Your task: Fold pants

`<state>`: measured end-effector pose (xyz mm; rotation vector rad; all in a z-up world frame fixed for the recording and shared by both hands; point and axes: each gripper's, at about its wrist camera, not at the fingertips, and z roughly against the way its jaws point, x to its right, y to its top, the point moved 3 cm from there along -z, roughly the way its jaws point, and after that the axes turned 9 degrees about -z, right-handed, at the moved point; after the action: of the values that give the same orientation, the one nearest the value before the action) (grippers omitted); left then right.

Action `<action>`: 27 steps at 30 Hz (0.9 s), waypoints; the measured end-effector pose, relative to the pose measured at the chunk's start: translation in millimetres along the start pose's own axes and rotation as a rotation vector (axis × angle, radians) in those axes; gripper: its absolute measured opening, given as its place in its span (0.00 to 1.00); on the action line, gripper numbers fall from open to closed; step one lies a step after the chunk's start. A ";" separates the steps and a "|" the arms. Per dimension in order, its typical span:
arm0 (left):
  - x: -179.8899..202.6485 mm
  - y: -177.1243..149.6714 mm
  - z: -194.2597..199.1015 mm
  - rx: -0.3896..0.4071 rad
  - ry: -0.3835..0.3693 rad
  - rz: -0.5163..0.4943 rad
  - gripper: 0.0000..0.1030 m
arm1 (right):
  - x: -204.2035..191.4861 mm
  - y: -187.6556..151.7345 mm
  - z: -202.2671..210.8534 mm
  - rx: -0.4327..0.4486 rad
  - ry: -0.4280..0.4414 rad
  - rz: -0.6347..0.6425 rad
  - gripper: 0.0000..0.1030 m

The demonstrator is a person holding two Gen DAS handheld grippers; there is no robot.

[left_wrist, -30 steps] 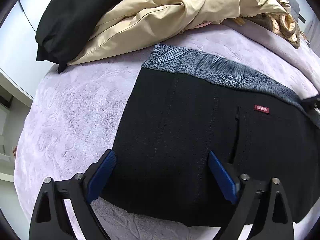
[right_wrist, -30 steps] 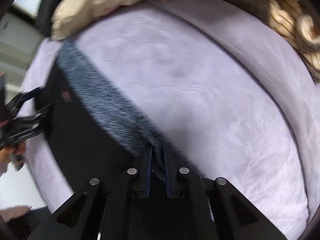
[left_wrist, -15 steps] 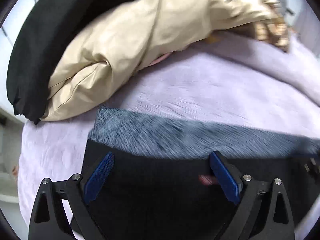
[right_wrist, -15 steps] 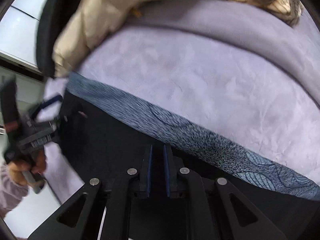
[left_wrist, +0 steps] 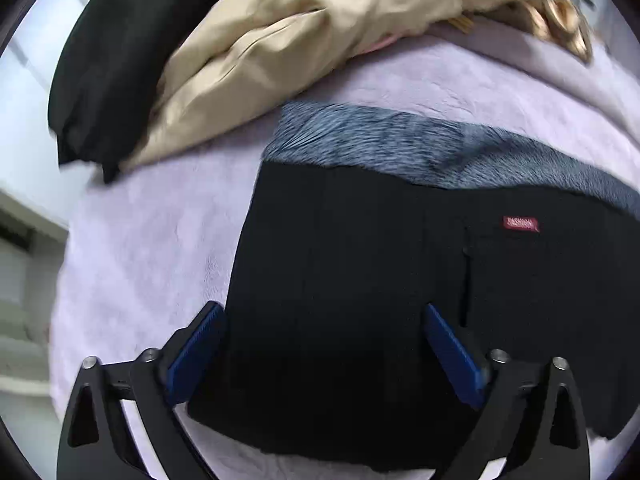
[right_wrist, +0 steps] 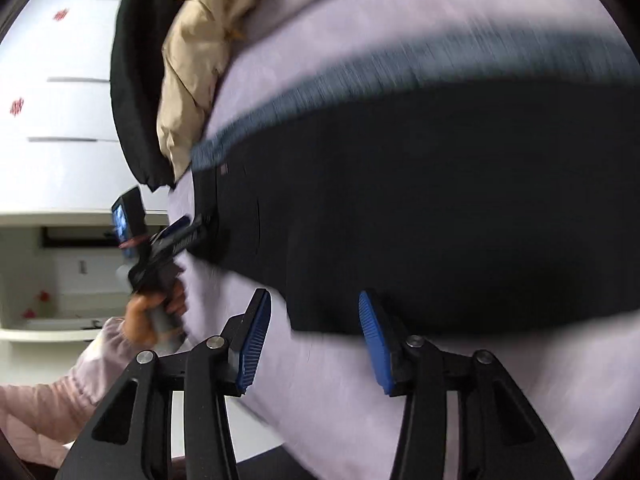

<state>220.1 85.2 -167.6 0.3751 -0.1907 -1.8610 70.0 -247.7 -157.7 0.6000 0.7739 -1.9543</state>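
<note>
Lying flat on the lilac bed cover (left_wrist: pixel 152 248), the folded black pants (left_wrist: pixel 360 280) show a grey patterned band along their far edge. The left gripper (left_wrist: pixel 320 344) hovers wide open and still opening above their near-left corner, gripping nothing. The right gripper (right_wrist: pixel 314 340), jaws opening and empty, hangs over their near edge.

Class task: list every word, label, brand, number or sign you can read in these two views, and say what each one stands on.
"FASHION": white letters on the small red tag sewn to the black pants.
Red marks on the white cabinet doors: too blurred to read.
Small screen on the left hand-held gripper: unreadable.
</note>
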 end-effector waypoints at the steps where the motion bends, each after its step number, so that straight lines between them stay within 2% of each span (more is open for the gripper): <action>1: -3.0 -0.6 -2.1 -0.013 -0.023 0.016 1.00 | 7.6 -8.2 -5.1 0.006 -0.005 -0.023 0.49; 3: -4.6 1.4 -4.1 -0.032 -0.038 0.024 1.00 | 17.1 -19.1 -6.0 0.061 0.061 -0.070 0.49; 6: 0.4 2.5 -0.2 -0.022 -0.002 -0.021 1.00 | 16.6 -18.8 -1.7 0.133 0.151 -0.080 0.49; 12: 7.5 11.3 -1.7 -0.029 0.006 -0.024 1.00 | 6.2 -8.8 -25.8 0.112 0.208 -0.046 0.49; 13: 3.3 10.9 2.4 -0.030 0.007 -0.026 1.00 | 4.8 -5.9 -30.7 0.097 0.195 -0.043 0.49; 14: 3.6 11.8 2.8 -0.033 0.009 -0.026 1.00 | 2.8 -4.2 -33.9 0.067 0.171 -0.037 0.39; 15: 5.3 13.0 1.2 -0.036 0.011 -0.026 1.00 | -3.2 -4.4 -37.7 0.029 0.144 -0.018 0.22; 16: 5.8 14.4 0.0 -0.038 0.012 -0.027 1.00 | -10.9 -5.5 -34.0 0.030 0.120 0.020 0.17; 17: 6.5 15.0 0.6 -0.037 0.015 -0.030 1.00 | -18.0 -8.1 -24.4 0.043 0.124 0.071 0.17; 19: 3.8 16.1 -6.4 -0.029 0.019 -0.037 1.00 | -16.7 -13.7 -17.0 0.046 0.122 0.075 0.16; 20: 1.3 14.4 -7.7 -0.026 0.023 -0.039 1.00 | -10.0 -16.4 -18.8 0.038 0.090 0.063 0.10; 21: 5.8 13.4 -3.1 -0.027 0.025 -0.038 1.00 | -4.6 -19.9 -21.3 0.025 0.054 0.056 0.09; 24: 11.6 15.1 14.3 -0.041 0.062 -0.044 1.00 | 8.4 -35.5 -10.5 0.004 -0.032 0.046 0.09; 25: 17.5 15.6 27.0 -0.024 0.055 -0.067 1.00 | 9.8 -38.2 -0.5 0.024 -0.040 0.045 0.09; 27: 36.5 11.9 56.2 0.035 0.014 -0.120 1.00 | 11.1 -36.5 33.2 0.120 -0.073 0.048 0.13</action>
<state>201.0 43.7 -117.2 0.4320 -0.1952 -1.9747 29.3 -264.4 -132.5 0.6094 0.5949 -1.9770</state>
